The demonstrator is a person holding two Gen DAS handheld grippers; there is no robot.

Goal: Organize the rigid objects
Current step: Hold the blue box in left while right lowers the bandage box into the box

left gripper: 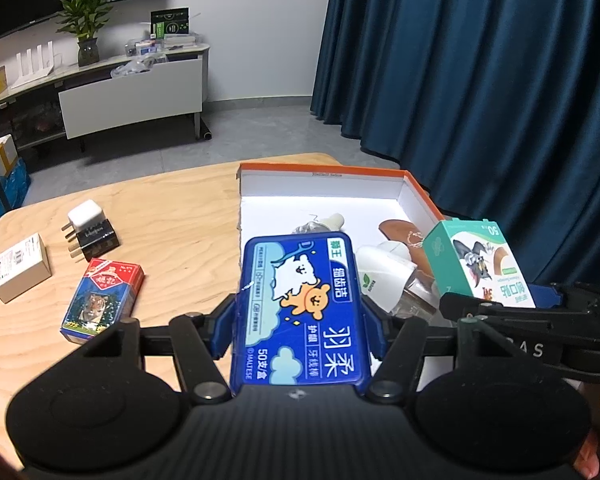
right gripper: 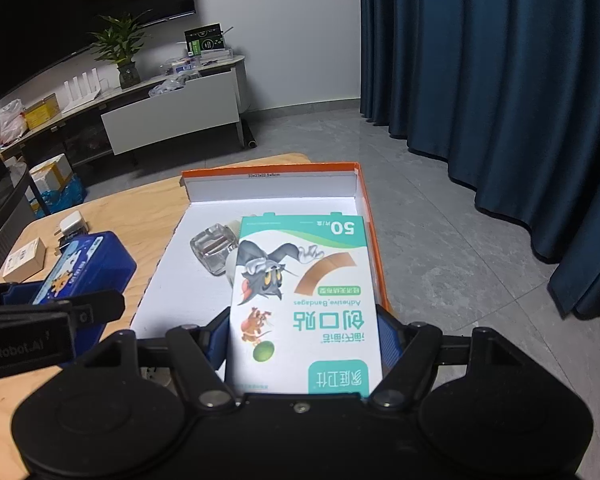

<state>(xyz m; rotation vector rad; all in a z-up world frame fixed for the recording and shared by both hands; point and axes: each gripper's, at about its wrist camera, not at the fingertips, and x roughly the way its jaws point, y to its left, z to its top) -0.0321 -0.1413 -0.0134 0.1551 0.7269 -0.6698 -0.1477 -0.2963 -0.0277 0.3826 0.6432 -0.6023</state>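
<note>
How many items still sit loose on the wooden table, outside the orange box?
3, maybe more hidden: white cardboard box at far left, red playing-card pack nearest the left gripper, and white plug adapter on black block behind.

Left gripper [left gripper: 298,320] with both fingers closed on the long sides of a blue floss-pick case [left gripper: 298,308], held over the near left edge of an orange-rimmed white box [left gripper: 320,188] on a wooden table [left gripper: 172,208]. Inside the box: a white bottle [left gripper: 384,272] and a brown object [left gripper: 404,236]. At right, the right gripper [left gripper: 496,312] carries a green-and-white bandage box [left gripper: 480,264]. On the table at left: a playing-card pack [left gripper: 104,300], a white plug adapter [left gripper: 85,213] on a black block [left gripper: 99,237], and a small white carton [left gripper: 20,266].
</note>
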